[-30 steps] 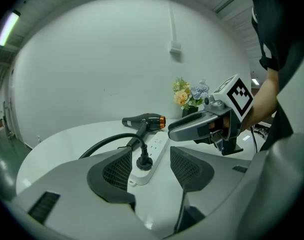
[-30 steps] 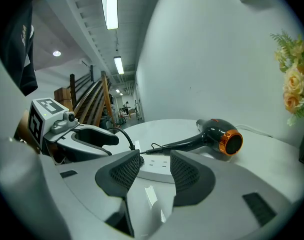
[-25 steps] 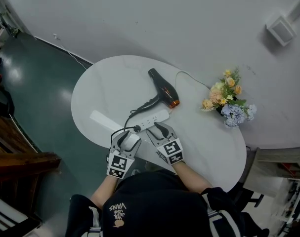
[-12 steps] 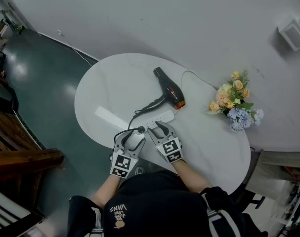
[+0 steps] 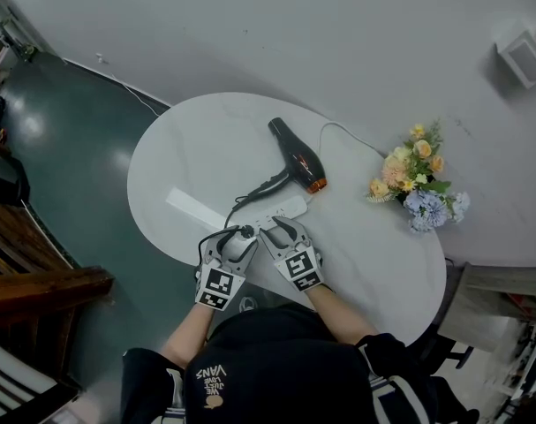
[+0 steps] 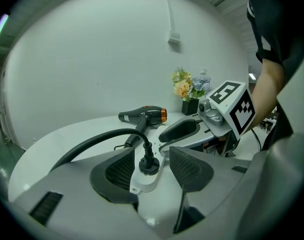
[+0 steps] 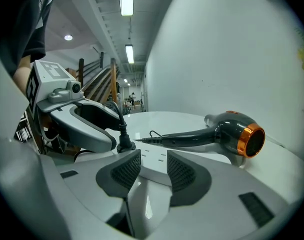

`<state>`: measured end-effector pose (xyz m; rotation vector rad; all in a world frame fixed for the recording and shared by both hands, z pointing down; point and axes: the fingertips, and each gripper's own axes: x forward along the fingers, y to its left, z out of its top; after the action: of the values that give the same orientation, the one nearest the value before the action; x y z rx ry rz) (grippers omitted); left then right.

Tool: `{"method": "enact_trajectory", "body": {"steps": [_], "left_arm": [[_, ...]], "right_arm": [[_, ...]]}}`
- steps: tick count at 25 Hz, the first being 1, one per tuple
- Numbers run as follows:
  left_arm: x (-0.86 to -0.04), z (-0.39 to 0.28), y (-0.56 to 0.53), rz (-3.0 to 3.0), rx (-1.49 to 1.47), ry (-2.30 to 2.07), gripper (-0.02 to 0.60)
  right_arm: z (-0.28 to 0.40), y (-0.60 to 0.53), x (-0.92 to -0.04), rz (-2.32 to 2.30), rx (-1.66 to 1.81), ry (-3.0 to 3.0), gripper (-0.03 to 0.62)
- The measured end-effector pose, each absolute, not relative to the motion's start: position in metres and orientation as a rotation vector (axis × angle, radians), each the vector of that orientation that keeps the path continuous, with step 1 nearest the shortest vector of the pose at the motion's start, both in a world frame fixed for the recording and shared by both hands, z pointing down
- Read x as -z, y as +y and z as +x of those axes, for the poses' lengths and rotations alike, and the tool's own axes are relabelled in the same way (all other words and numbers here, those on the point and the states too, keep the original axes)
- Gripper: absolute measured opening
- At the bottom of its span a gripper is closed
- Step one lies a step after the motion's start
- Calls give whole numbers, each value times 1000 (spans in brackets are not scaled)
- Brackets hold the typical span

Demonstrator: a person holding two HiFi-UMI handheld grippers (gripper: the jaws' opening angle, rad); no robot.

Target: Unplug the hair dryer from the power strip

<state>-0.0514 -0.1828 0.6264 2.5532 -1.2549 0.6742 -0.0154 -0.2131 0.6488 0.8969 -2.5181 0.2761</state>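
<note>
Our left gripper (image 5: 234, 239) holds its jaws apart around the black plug (image 6: 147, 165), which sits in the end of the white power strip (image 5: 285, 209). Our right gripper (image 7: 153, 170), at three o'clock from it, is also open astride the strip, though we cannot tell whether its pads touch. The hair dryer (image 5: 294, 155) lies on the round table (image 5: 188, 140) at one o'clock from both grippers, its cord running to the plug.

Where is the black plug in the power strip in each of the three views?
Head view: plug lower centre, at the power strip's left end.
Left gripper view: plug centre, between the parted jaws.
Right gripper view: plug left of centre, above the left jaw.
Shared landmark: hair dryer, beyond the plug in all three.
</note>
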Motion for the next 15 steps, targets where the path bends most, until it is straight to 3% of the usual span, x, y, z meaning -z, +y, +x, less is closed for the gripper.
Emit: {"method": "enact_trajectory", "body": {"steps": [5, 10, 15], "left_arm": [[-631, -47, -188, 2582, -684, -1217, 233], [-632, -47, -193, 2615, -674, -1207, 121], [-634, -49, -196, 2624, -682, -1186, 111]], "right_arm": [[-15, -213, -647, 904, -286, -2533, 180], [-13, -216, -648, 918, -297, -2534, 163], [-12, -217, -648, 930, -300, -2530, 149]]}}
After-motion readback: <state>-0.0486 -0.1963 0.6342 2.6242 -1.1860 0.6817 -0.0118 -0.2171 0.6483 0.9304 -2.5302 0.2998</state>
